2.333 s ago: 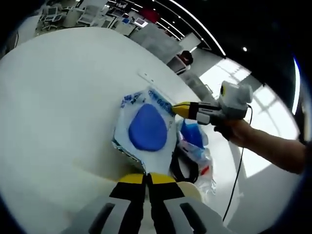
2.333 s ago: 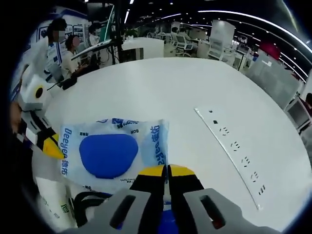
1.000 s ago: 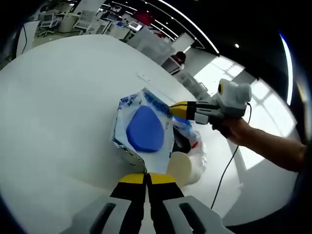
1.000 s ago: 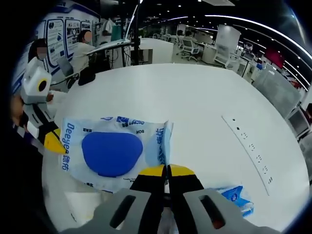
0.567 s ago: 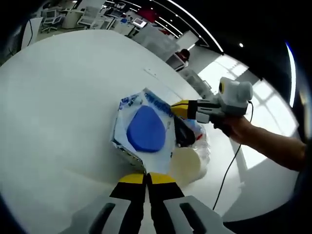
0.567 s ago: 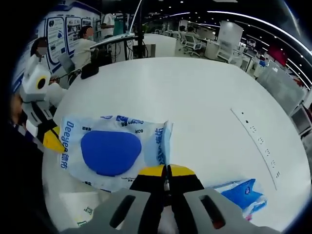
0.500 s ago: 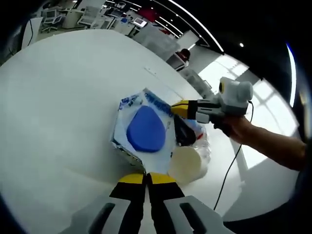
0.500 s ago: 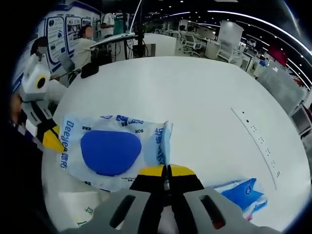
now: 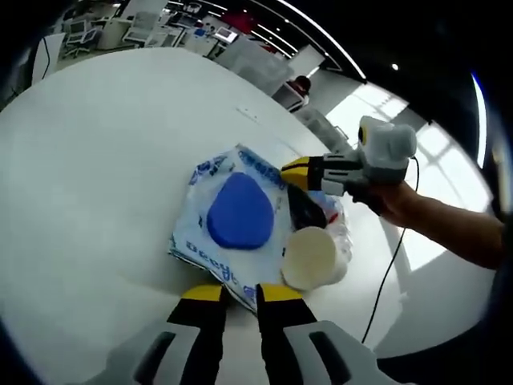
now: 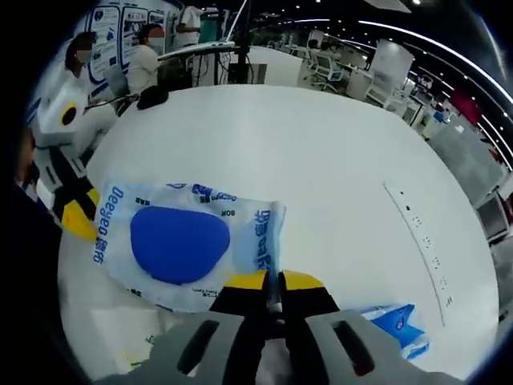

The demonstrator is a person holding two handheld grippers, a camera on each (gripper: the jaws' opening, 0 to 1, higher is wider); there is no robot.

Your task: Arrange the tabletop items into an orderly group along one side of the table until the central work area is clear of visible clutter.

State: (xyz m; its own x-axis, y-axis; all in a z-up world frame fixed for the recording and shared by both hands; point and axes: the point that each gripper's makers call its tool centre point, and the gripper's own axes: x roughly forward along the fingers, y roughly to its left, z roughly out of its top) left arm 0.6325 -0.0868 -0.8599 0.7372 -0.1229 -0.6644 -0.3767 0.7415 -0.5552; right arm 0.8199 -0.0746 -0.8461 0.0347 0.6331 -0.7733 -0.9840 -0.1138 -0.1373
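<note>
White counter [image 9: 88, 152], round-edged, wide bare surface beyond the clutter in both views; far rim curves off toward office desks and chairs. Flat strip w/ sockets [image 10: 421, 241] set flush near the rim in right gripper view, well apart from the items.

Clutter bunched at near side. Blue-and-white wipes pack [image 9: 232, 220] lies flat on the counter, clear film w/ big blue oval in the middle, blue lettering along its borders. Left gripper [image 9: 238, 293] just at the pack's near edge, yellow-tipped jaws apart w/ a gap between them, the pack's corner at that gap; touching or not, can't tell. Right gripper [image 10: 270, 282] w/ jaws together, pinched on the pack's edge [image 10: 268, 241] at the opposite side; seen from left gripper view reaching in from the right [image 9: 292, 171], held by a person's hand [image 9: 385, 200], bare forearm behind, black cable hanging down.

Cream paper cup [image 9: 309, 258] on its side just beside the pack, mouth toward the camera. Black item [image 9: 304, 215] between cup and right gripper, shape unclear. Crinkled clear plastic bag [image 9: 341, 233] under and behind both. Small blue packet [image 10: 397, 325] on the counter to the right of the right gripper's jaws in its own view. Seated people at far desks, upper left of right gripper view.
</note>
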